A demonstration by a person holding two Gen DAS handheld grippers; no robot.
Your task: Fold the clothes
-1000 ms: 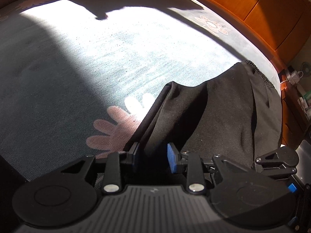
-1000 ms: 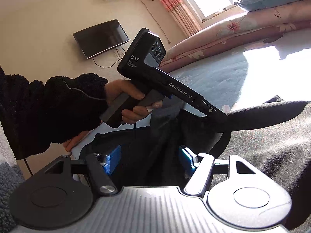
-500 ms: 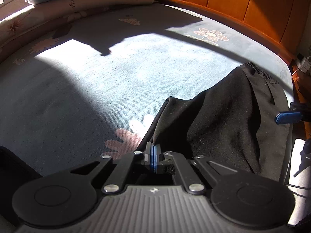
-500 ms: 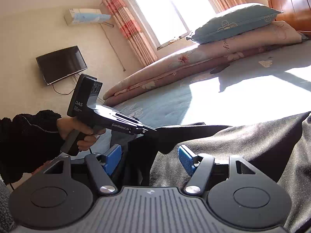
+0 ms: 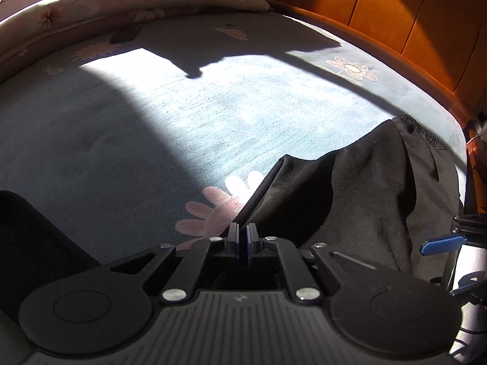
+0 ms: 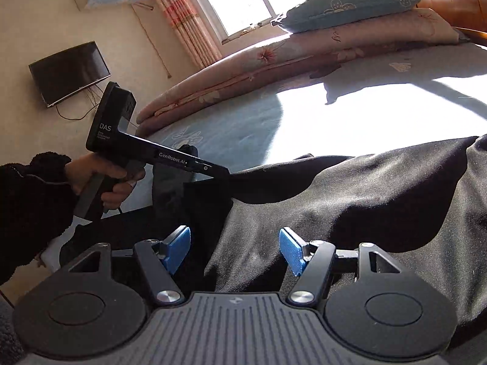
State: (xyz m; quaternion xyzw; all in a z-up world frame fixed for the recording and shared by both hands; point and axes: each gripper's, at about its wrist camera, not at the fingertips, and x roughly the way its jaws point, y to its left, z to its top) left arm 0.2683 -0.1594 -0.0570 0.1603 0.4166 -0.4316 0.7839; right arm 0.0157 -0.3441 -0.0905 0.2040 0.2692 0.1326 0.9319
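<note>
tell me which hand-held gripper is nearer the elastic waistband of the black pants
Right, as far as these views show. The right hand-held gripper hangs open over the black pants on the side of the elastic waistband. The left hand-held gripper is shut on the far corner.

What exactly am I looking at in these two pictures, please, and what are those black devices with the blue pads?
There is no robot here: a person holds a handheld two-finger claw in each hand, and each claw carries a wide-angle camera looking along its fingers.

The left picture is from the left claw. Its blue pads are shut on an edge of the black fabric garment, which seems to be trousers with a gathered elastic waistband.

The right picture is from the right claw. It is open, with its blue pads apart over the same garment, and not gripping. That view also shows the person's left hand holding the other claw by its handle.

The garment lies on a light blue bed sheet with pink flowers. A blue pillow sits on a folded pink quilt.
</note>
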